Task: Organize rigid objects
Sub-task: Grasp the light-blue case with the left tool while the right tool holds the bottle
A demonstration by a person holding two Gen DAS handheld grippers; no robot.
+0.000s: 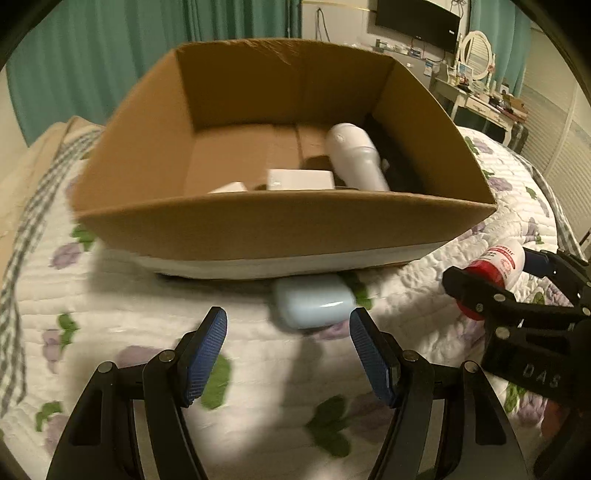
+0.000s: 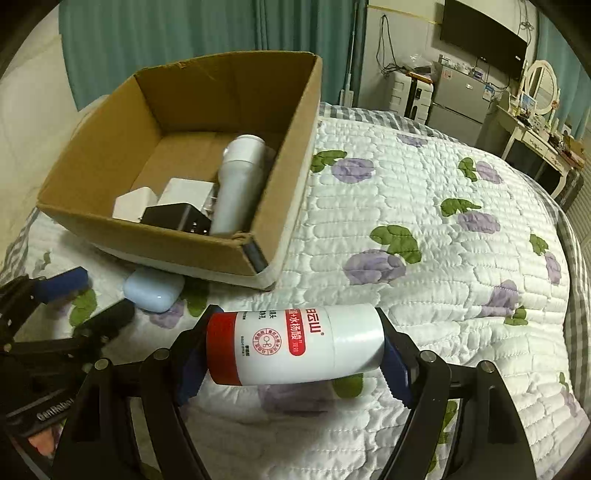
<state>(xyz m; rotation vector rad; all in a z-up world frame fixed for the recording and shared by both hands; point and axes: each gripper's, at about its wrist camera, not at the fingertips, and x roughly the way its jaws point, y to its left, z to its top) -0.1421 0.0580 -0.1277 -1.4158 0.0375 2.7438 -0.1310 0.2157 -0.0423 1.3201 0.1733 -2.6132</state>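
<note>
Cardboard box (image 2: 295,155) waits as drop spot. Right gripper (image 2: 295,349) clamps white bottle (image 2: 314,343) end-to-end, ready for carry. Left gripper (image 1: 288,354) gapes wide, lined up on pale-blue case (image 1: 314,304) tucked against box front.

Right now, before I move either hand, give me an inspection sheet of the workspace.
Surface: quilted floral bedspread on a bed.
Job's things: cardboard box on the bedspread, holding a white flashlight-shaped device, two white blocks and a black block; pale blue case lies against the box's near wall; red-capped white bottle held sideways.
Clutter: nothing seen on the bed beyond these.
Grippers: left gripper open, empty, facing the blue case; right gripper shut on the bottle.
Cables: wires hang on the far wall, away from the bed.
Surroundings: teal curtains, wall television, dressing table with oval mirror.
</note>
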